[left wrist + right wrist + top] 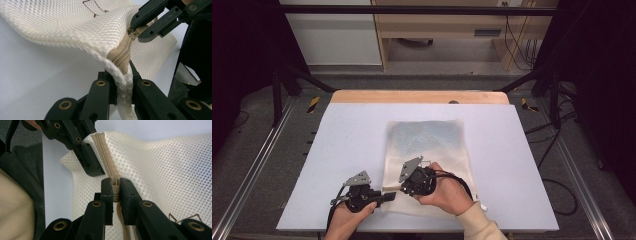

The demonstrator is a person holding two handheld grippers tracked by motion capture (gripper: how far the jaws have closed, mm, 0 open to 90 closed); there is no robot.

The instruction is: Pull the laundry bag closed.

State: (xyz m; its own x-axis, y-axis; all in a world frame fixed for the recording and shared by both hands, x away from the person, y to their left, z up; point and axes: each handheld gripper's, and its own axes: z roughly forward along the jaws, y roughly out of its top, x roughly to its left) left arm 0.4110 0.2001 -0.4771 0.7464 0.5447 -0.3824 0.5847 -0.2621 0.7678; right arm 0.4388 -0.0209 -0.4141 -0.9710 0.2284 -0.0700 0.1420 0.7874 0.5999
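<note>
Nearest the lens, the left gripper is clamped on the corded corner edge of the cream mesh laundry bag, just below the end of its tan zipper. That grip likely anchors the fabric so the zipper stays taut. Just beyond it, the right gripper is pinched together on the small tan zipper slider, apparently placed to run it along the teeth away from the anchoring gripper. The rest of the bag lies flat beyond both grippers on a pale lavender table with a wooden far edge. Past that are grey flooring, black frame rails, cables and light wooden furniture.
</note>
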